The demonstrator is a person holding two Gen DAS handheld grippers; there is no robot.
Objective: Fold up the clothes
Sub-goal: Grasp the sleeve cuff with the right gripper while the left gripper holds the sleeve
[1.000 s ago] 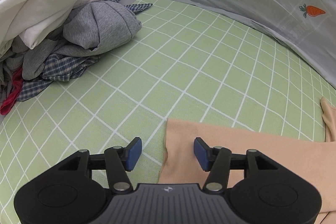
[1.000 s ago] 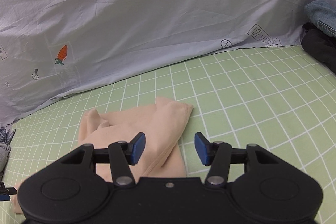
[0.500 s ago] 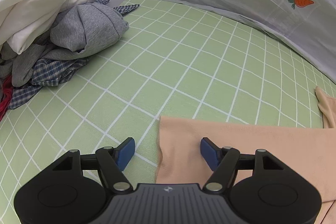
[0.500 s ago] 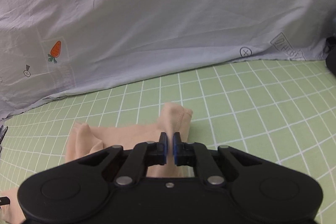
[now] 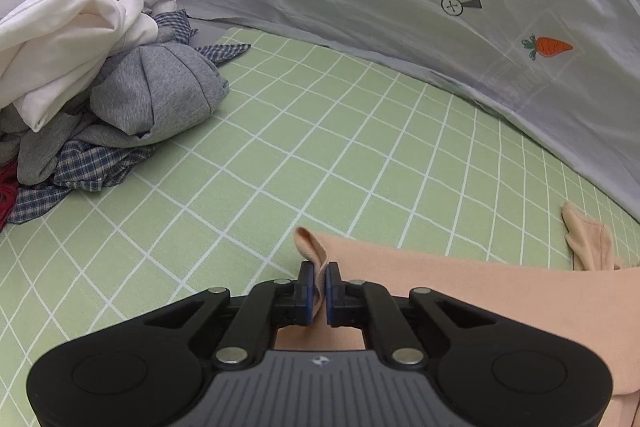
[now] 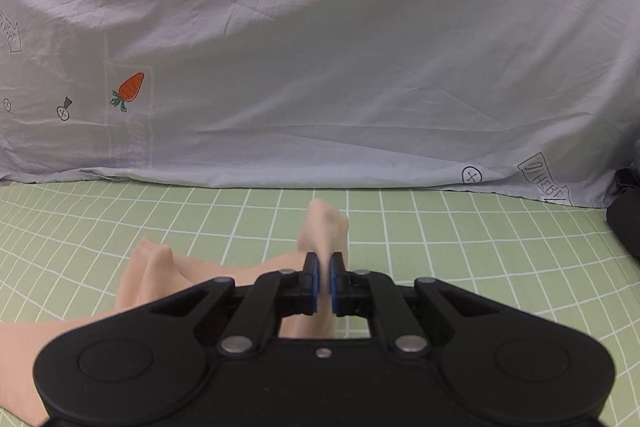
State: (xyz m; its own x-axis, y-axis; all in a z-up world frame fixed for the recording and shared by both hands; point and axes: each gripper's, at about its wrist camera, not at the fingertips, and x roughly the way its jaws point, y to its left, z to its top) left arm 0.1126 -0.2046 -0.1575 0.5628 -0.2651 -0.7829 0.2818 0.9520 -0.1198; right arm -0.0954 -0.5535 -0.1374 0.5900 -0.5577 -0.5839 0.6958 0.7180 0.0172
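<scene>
Both my tools are pinched on the peach garment [image 5: 440, 287] on the checked sheet [image 5: 280, 147] — left tool [image 5: 317, 293] on its corner, right tool [image 6: 323, 285] on a raised fold. Thin bites; I fear a quick lift slips one free, dropping that end.

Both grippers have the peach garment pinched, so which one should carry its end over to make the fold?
Probably the left gripper: it pinches the peach garment at its corner, open green sheet ahead. The right gripper grips a bunched end.

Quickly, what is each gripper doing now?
Left gripper: closed on the peach stretchy garment.
Right gripper: closed on the same garment.
</scene>
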